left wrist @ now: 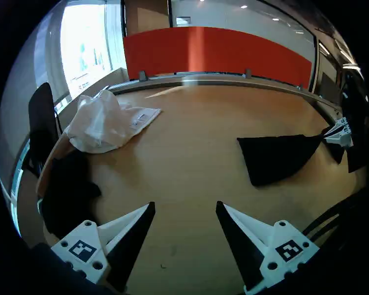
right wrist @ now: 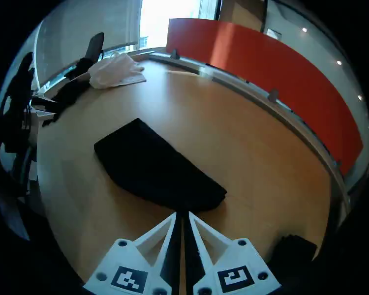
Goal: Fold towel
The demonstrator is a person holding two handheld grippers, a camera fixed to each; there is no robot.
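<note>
I am seeing the flat black cloth towel point(right wrist: 155, 172) lying spread on the light wooden table point(right wrist: 263, 162), directly ahead of the right gripper point(right wrist: 183, 219) in the right gripper view. That gripper's fingers are pressing almost together at the towel's near edge. They seem to be pinching the cloth, though dark fabric against dark pads is blurring the contact.

In the left gripper view, one corner of the towel is drawing to a point at those same fingers. The left gripper point(left wrist: 185, 204) is hovering with its fingers spread wide, grasping nothing, over bare wood well apart from the towel.

A crumpled white plastic bag point(left wrist: 98, 125) is sitting well apart from the towel. A long orange partition panel point(left wrist: 214, 51) is standing beyond the towel, along the table's far edge.
</note>
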